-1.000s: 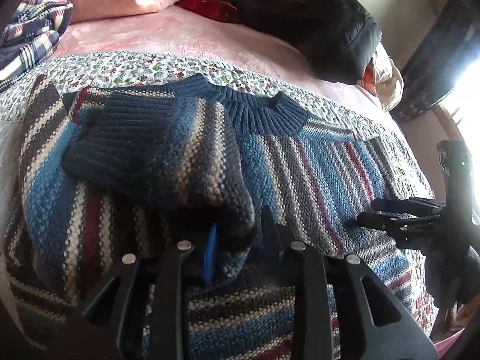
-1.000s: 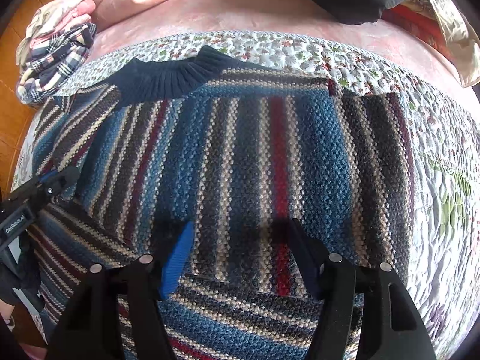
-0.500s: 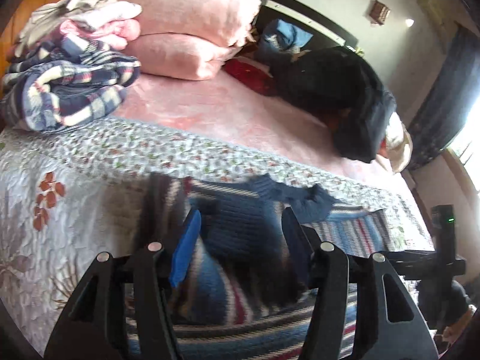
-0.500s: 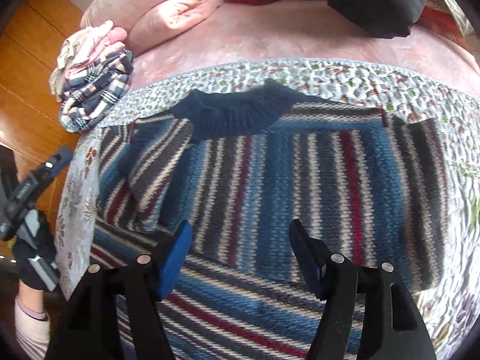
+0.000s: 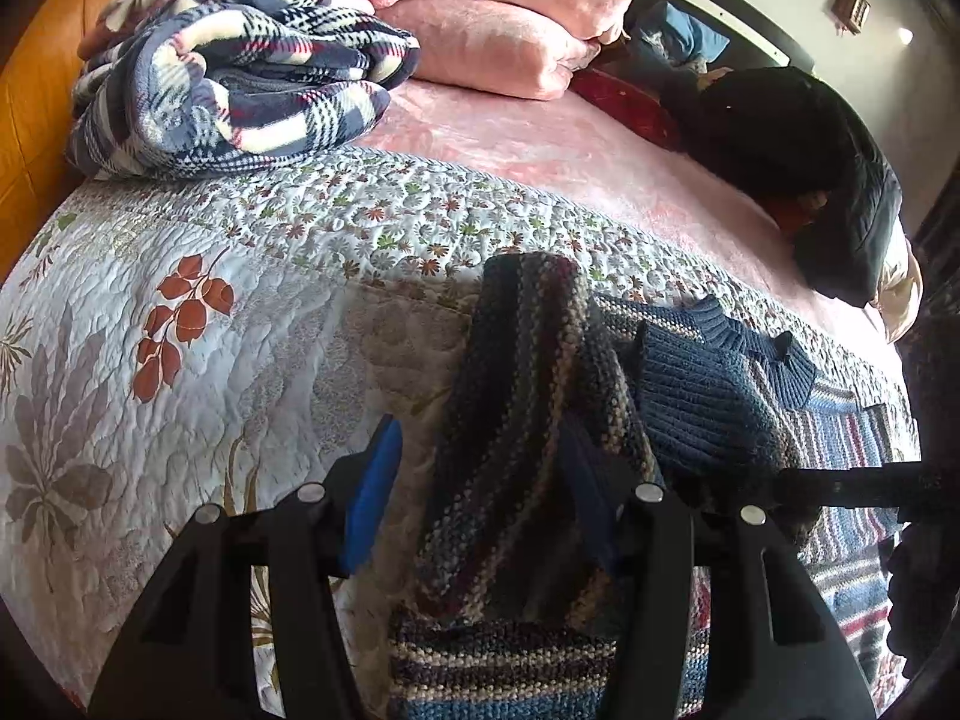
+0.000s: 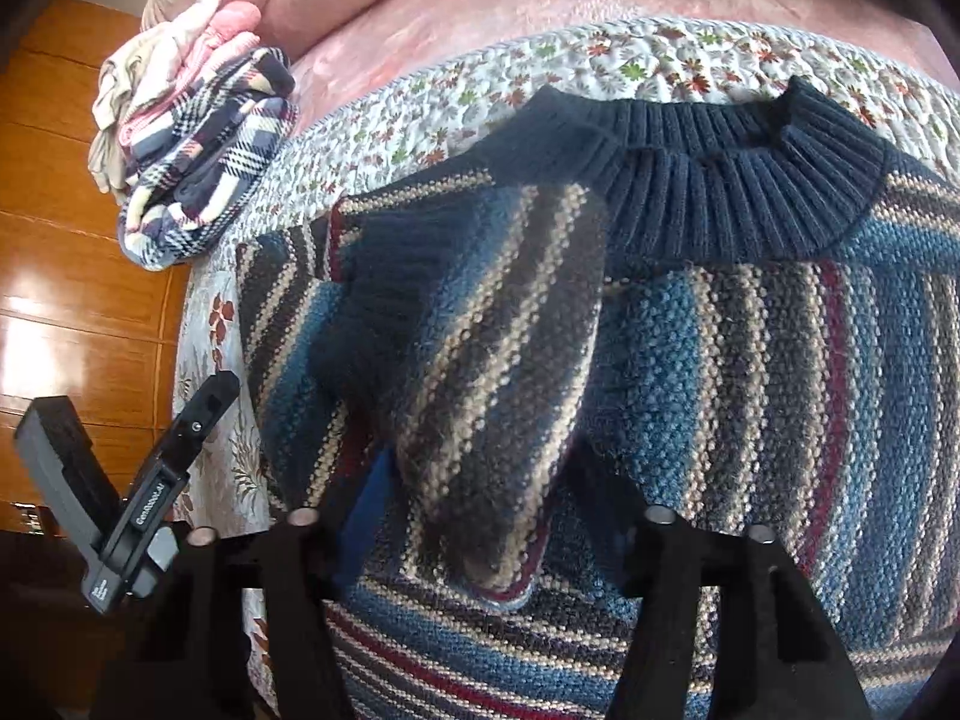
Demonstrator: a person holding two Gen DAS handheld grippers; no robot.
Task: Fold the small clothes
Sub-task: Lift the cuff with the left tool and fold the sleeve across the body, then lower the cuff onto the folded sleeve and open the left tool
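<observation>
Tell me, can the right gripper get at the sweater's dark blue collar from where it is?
Probably yes. The right gripper is open above the folded-over sleeve, and the collar lies uncovered just beyond it, so it would only need to move forward over the sleeve.

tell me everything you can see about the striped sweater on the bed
The striped sweater is a chunky knit in blue, grey, cream and dark red stripes, with a ribbed navy collar. It lies spread on the floral quilt, collar toward the pillows. One sleeve with a navy cuff is folded across its body. Both claws look open just above it.
</observation>
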